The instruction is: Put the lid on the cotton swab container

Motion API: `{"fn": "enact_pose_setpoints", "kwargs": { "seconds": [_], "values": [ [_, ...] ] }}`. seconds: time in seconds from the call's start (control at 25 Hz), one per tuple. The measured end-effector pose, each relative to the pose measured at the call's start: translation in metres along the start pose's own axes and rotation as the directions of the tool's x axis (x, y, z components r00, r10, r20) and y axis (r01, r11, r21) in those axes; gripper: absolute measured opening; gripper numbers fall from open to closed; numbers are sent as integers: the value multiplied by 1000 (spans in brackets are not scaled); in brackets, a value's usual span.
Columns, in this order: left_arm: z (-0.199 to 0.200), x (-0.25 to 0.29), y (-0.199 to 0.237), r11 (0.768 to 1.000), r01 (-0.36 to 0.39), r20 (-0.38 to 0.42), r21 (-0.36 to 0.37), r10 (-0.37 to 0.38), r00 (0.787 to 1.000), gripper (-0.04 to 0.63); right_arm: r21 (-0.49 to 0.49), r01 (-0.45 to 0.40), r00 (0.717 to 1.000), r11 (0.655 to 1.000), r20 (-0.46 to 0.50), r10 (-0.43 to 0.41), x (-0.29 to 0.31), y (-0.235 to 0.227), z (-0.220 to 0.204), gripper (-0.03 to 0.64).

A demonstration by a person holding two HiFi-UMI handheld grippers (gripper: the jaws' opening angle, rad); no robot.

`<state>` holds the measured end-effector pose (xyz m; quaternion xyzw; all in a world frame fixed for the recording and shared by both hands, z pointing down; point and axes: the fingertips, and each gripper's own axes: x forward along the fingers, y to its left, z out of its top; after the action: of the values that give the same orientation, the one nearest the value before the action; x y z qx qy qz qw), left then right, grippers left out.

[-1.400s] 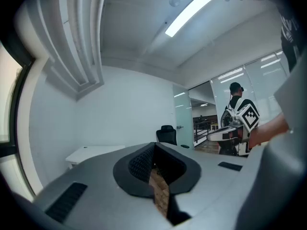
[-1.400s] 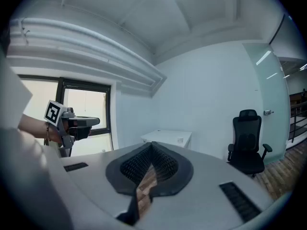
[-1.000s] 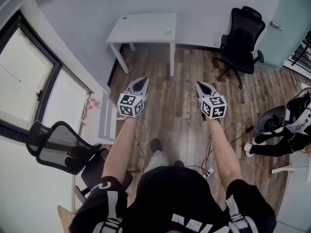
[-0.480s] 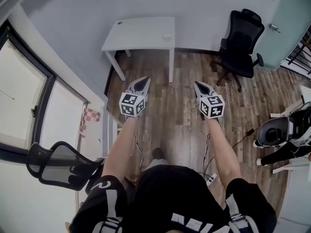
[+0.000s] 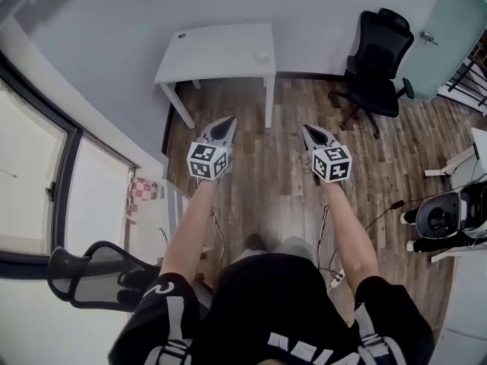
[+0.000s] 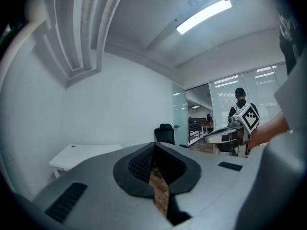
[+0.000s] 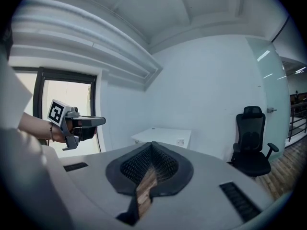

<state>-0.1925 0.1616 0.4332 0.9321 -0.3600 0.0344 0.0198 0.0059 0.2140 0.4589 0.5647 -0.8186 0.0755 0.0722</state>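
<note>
- While you stand on the wooden floor point(image 5: 281, 166), it fills most of the head view, running ahead to a pale wall point(image 5: 319, 6).
- Your left side is taken up by a big window point(image 5: 30, 173) with a dark frame.
- Against the wall ahead stands a white surface point(image 5: 221, 48), well apart from both grippers.
- To its right is a black office chair point(image 5: 378, 59); a black mesh chair point(image 5: 91, 272) stands low on your left.
- You hold the left gripper point(image 5: 228, 122) out over the floor, its jaws pressed together with nothing between them.
- You hold the right gripper point(image 5: 307, 130) level with it, well apart from it, jaws likewise closed and empty.
- A small pale thing point(image 5: 262, 55) sits on the surface near its front right corner; it is too small to tell whether it is the cotton swab container.
- A small dark thing point(image 5: 181, 35) lies near the surface's far left corner, too small to identify.
</note>
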Motion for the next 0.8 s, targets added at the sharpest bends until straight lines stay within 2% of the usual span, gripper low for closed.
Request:
{"fn": "enact_pose_setpoints", "kwargs": {
  "seconds": [0.4,0.8],
  "values": [
    [-16,26,36,1000,9,-11,-26,-9,1000,25,15,13,1000,1000,-25,-13,35,-12,-9,14],
    [-14,106,92,1000,-8,-33,-9,7,999,25,15,-7,1000,1000,-15,7,120,-78,8,14]
  ]
}}
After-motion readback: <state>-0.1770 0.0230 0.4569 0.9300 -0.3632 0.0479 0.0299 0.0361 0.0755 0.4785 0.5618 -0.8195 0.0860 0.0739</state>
